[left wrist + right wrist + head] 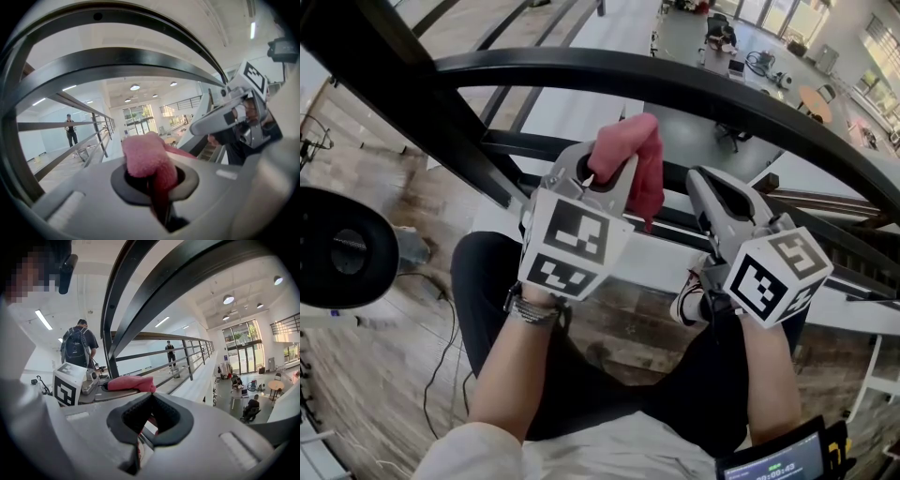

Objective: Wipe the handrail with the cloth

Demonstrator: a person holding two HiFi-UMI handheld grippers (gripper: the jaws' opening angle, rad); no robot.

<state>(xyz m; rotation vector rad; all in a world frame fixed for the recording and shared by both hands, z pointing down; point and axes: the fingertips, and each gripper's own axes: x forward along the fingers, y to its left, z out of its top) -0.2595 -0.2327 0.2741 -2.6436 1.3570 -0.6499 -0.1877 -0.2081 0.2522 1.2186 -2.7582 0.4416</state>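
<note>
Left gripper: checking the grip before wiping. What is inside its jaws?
The pink cloth, pinched in the left gripper, bunched end sticking out. How deep it reaches is covered by the jaws.

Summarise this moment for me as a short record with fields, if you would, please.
Setting: raised walkway overlooking an open hall
Handrail: black, curved, running above both grippers
Cloth: pink, bunched, below the handrail and apparently not touching it
Left gripper: shut on the cloth
Right gripper: jaws together, nothing held
Wiping: not yet begun
</note>
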